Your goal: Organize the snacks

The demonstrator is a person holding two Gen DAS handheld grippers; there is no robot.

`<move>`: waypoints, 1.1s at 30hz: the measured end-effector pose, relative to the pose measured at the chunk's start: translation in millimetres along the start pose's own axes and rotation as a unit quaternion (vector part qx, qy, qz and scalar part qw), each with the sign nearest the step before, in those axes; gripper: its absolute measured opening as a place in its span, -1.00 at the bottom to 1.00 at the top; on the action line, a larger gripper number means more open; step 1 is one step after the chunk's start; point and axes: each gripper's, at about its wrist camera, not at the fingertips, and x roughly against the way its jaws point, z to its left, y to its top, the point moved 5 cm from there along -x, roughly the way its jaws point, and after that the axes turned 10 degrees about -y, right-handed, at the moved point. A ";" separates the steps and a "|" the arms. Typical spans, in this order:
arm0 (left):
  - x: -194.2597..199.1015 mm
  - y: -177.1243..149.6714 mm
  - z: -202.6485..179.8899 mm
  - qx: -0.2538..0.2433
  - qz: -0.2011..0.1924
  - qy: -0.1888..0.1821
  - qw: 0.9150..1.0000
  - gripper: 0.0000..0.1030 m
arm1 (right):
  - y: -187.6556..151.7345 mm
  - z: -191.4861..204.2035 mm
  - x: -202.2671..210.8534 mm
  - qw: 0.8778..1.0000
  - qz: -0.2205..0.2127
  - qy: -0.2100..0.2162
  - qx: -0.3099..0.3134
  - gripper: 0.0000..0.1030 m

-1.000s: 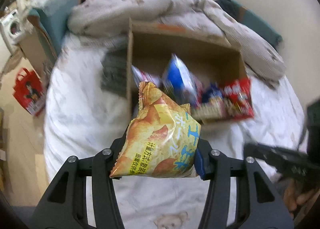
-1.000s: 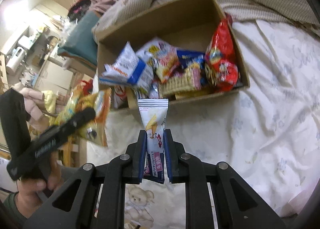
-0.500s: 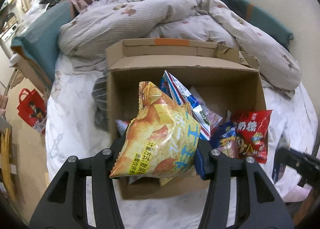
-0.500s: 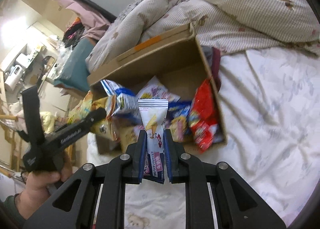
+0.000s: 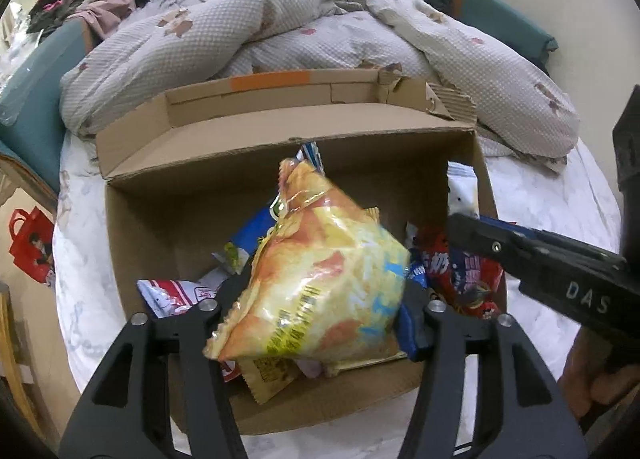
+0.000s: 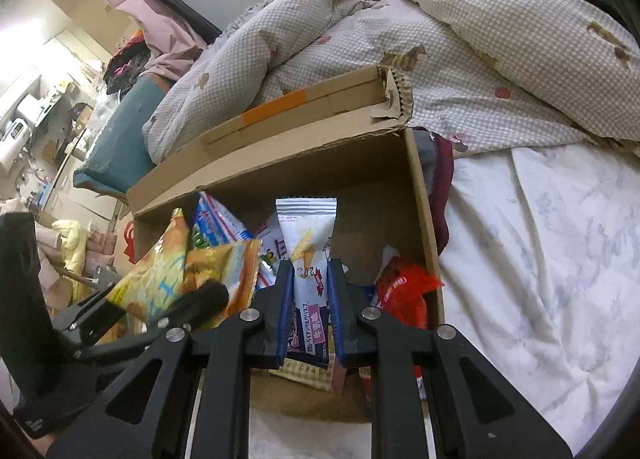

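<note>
The left gripper (image 5: 320, 311) is held over an open brown cardboard box (image 5: 168, 219), and its jaws are opening. A puffy yellow chip bag (image 5: 320, 283) is seen between them, tipped to one side above the snacks in the box. Whether the pads are pressing on the bag cannot be told.

The right gripper (image 6: 310, 299) is closed tight on a slim white snack pack (image 6: 306, 243), which is held upright above the right part of the same box.

Inside the box, more snacks are piled up: a blue and white bag (image 5: 256, 231), a red bag (image 5: 464, 275) and a white and red pack (image 5: 176, 295) by the left wall.

The box is set on a white bed sheet (image 6: 540, 259). Behind it, a checked quilt (image 5: 280, 35) is bunched up, and a teal pillow (image 6: 120, 139) is seen at the left. A red tote bag (image 5: 32, 247) is seen on the floor beside the bed.
</note>
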 end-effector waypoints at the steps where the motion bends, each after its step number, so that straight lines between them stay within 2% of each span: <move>1: -1.9 -0.6 2.6 -0.003 0.002 0.006 1.000 0.42 | 0.5 -1.5 -2.4 1.000 0.004 0.005 -0.007 -0.65; 2: -3.1 -0.8 7.0 -0.004 0.001 0.015 1.000 0.62 | 0.2 -2.7 -4.5 1.000 0.009 0.009 -0.012 -0.64; 4: -1.2 -0.6 17.9 0.008 -0.012 0.014 1.000 0.70 | -0.3 -4.0 -7.4 1.000 0.014 0.010 -0.017 -0.59; 9: 4.6 1.2 34.4 0.025 -0.028 0.008 0.999 0.72 | 0.5 -2.1 -6.8 1.000 0.013 0.016 -0.017 -0.58; 13: 14.1 0.8 39.0 0.021 -0.043 0.021 0.999 0.72 | 3.1 -2.3 -3.1 1.000 0.008 0.020 -0.021 -0.54; 14: 17.1 1.4 40.2 0.022 -0.048 0.022 0.998 0.72 | 3.7 -3.0 -2.9 0.999 0.008 0.020 -0.024 -0.47; 15: 20.9 2.2 41.2 0.021 -0.056 0.022 0.998 0.72 | 3.8 -3.6 -2.3 0.999 0.008 0.019 -0.026 -0.20; 16: 27.9 2.3 41.0 0.016 -0.070 0.026 0.997 0.72 | 3.9 -3.5 -1.1 0.999 0.007 0.020 -0.026 0.30; 18: 34.2 2.2 41.2 0.007 -0.081 0.040 0.996 0.72 | 5.2 -2.2 4.8 0.999 -0.007 0.031 -0.027 0.54; 21: 41.4 2.1 46.1 0.014 -0.084 0.064 0.994 0.72 | 7.7 -1.8 14.6 0.999 -0.023 0.028 -0.024 0.60; 25: 54.6 -1.0 55.4 0.041 -0.086 0.057 0.994 0.87 | 9.1 -7.4 30.3 0.998 -0.043 0.034 -0.039 0.74; 33: 82.5 -17.5 68.5 0.064 -0.099 0.059 0.991 0.88 | -3.4 -4.2 58.1 0.996 -0.061 0.042 -0.042 0.86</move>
